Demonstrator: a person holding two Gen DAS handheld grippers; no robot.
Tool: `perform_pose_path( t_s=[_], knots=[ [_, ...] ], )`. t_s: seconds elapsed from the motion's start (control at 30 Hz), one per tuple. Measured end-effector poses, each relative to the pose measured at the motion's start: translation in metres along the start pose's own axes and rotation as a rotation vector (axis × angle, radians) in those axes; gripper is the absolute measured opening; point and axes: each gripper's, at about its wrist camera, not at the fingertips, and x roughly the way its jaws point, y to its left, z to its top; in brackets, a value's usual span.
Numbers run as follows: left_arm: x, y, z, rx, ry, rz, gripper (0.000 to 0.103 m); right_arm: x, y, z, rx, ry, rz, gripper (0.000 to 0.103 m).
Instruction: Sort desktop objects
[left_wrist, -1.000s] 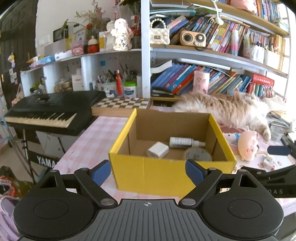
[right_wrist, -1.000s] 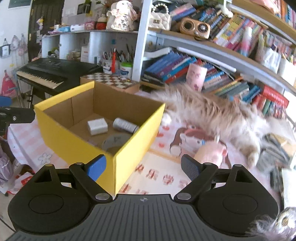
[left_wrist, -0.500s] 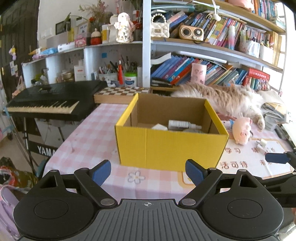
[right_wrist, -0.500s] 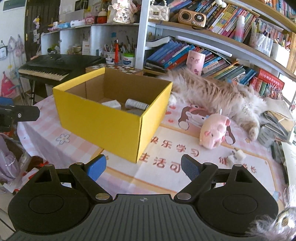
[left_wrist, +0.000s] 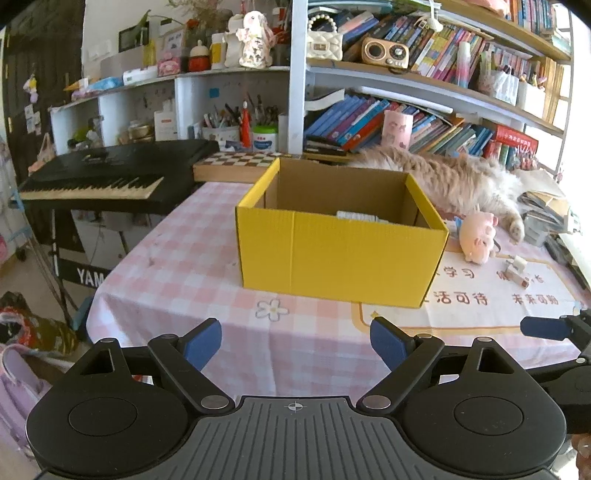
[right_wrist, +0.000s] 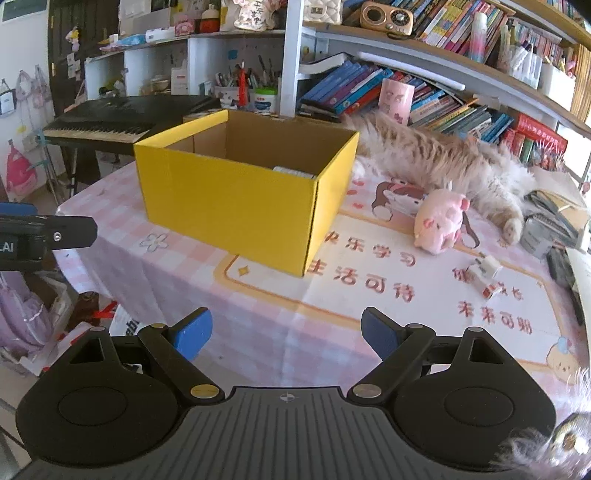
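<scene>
Both grippers, left gripper (left_wrist: 295, 341) and right gripper (right_wrist: 286, 334), hang wide apart and empty, short of the yellow cardboard box (right_wrist: 240, 192) on the desk (right_wrist: 258, 314). Right of the box lie the pink plush pig (right_wrist: 439, 221) and small white plug (right_wrist: 487, 267); a reach risks brushing the sprawled fluffy cat (right_wrist: 443, 158) behind.

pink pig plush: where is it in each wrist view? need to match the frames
Left wrist view: the pink pig plush is right of centre, beside the right end of the yellow box, in front of the cat.
Right wrist view: the plush is right of centre, clear of the box's right side.
Shared landmark: the yellow box, left of the plush in both views.
</scene>
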Motion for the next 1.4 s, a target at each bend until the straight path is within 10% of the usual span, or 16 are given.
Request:
perform_pose_path(
  t_s=[1.4],
  knots=[
    [0.009,-0.063,-0.027,0.138,0.086,-0.214,0.090,-0.031,-0.037,-0.046,0.163,0.101,-0.193,0.087]
  ],
)
